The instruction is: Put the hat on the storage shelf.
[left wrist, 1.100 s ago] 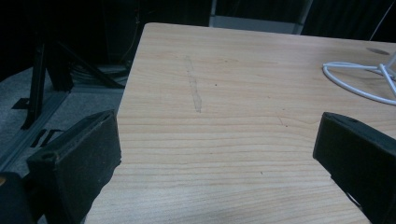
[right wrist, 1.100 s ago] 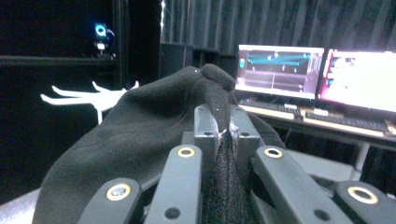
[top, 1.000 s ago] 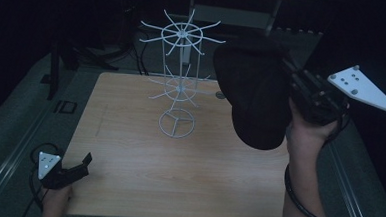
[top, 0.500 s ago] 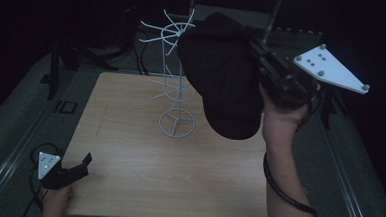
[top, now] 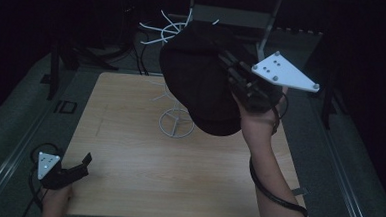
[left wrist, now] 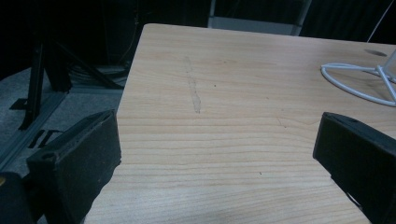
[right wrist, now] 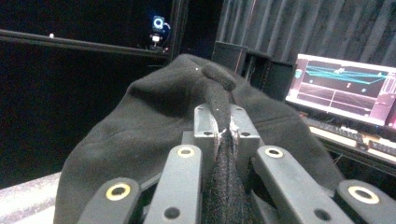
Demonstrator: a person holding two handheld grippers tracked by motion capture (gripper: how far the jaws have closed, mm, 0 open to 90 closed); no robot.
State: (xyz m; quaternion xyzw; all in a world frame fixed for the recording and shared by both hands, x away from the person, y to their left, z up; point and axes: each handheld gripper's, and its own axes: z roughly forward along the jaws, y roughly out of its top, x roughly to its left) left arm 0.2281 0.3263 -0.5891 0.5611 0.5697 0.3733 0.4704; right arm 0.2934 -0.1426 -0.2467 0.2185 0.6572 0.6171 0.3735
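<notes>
Black cap (top: 198,84) pinched in right hand-held gripper (top: 232,65)

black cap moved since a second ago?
Yes. The black cap, clamped in the right gripper, has shifted left in the high view and now covers the top of the white wire rack, whose base stays put.

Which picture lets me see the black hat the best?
The high view: there the whole black hat hangs from the right tongs, above the white wire rack. The right gripper view shows its fabric up close, pinched between the shut jaws. The left gripper view looks across the table at the rack's base.
</notes>
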